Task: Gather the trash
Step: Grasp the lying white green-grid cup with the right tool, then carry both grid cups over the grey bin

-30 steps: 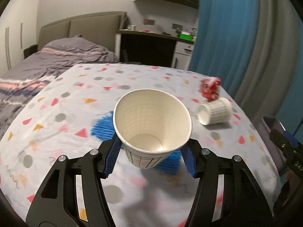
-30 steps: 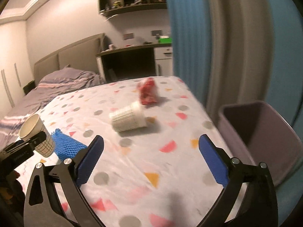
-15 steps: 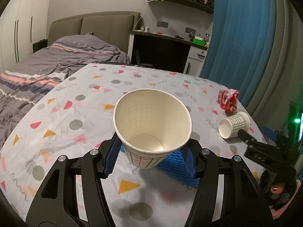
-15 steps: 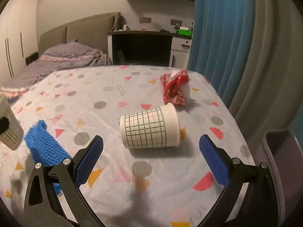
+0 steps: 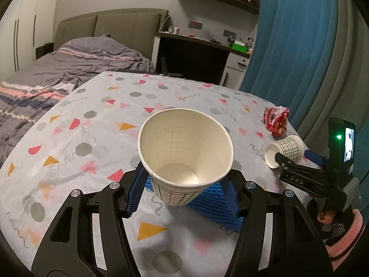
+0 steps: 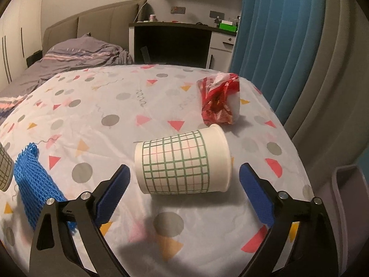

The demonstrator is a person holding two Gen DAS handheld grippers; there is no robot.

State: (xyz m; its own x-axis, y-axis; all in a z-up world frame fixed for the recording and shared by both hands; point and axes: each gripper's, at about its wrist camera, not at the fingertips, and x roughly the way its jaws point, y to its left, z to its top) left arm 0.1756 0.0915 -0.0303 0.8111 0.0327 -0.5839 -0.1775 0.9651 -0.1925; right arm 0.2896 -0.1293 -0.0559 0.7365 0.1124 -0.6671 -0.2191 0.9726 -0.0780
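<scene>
The left tool (image 5: 184,192) grips a paper cup (image 5: 185,154) between its blue pads, clamped on the lower wall, the open mouth tilted up toward the camera and the cup held clear above the table (image 5: 76,124). Just beyond and beneath this tool lies a blue foam net (image 5: 214,199), flat on the patterned cloth.

The right tool (image 6: 184,190) stands wide, its pads on either side of a second paper cup (image 6: 182,164) without touching it. That cup lies on its side on the table, rim toward the tool's right pad, base toward its left. Just beyond the cup, ahead and slightly right, sits a crumpled red wrapper (image 6: 218,101). Far to this tool's left the blue foam net shows again, and off the table edge to its right a grey bin (image 6: 350,205) is partly in view.
</scene>
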